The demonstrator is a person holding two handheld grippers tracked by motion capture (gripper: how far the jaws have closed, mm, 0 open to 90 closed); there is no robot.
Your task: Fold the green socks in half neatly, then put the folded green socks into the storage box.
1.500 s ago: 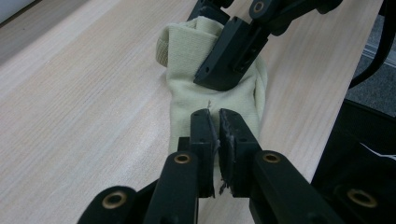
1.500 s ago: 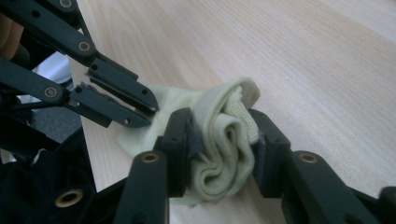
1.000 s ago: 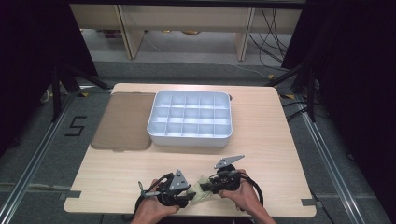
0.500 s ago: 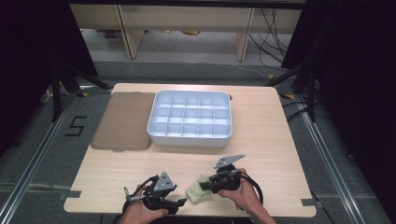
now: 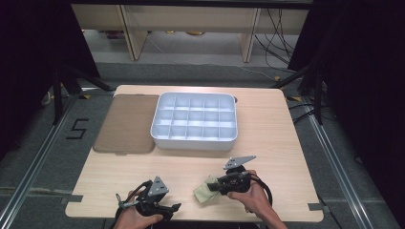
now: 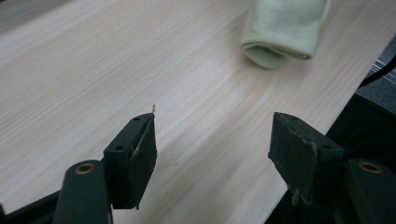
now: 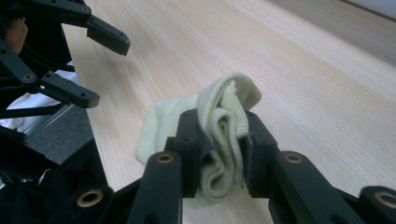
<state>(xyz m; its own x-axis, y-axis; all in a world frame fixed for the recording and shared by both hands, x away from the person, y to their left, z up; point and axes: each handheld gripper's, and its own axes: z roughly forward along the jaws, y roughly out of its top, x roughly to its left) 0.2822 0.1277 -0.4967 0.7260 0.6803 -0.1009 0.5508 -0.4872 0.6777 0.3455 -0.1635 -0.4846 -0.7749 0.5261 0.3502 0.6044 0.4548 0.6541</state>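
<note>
1. Folded cloth (image 5: 206,192), pale yellow-green, sits at the near edge of the worktop (image 5: 267,138), well short of the divider tray (image 5: 195,119) and a little right of the tray's middle line.
2. Biggest thing out here is that worktop, light wood, carrying everything.
3. Next in size, the brown mat (image 5: 128,124), lying flat and tucked right against the tray's left side.
4. Then the white divider tray itself, compartments in rows, toward the far half of the worktop.
5. Right gripper (image 7: 219,140), nearer than the tray and below its right half: jaws clamped on the bunched end of the cloth, folds squeezed between the pads.
6. Left gripper (image 6: 212,144), near the edge below the tray's left corner: jaws have just been opening and stand wide with bare wood between them, the cloth lying apart from them.
</note>
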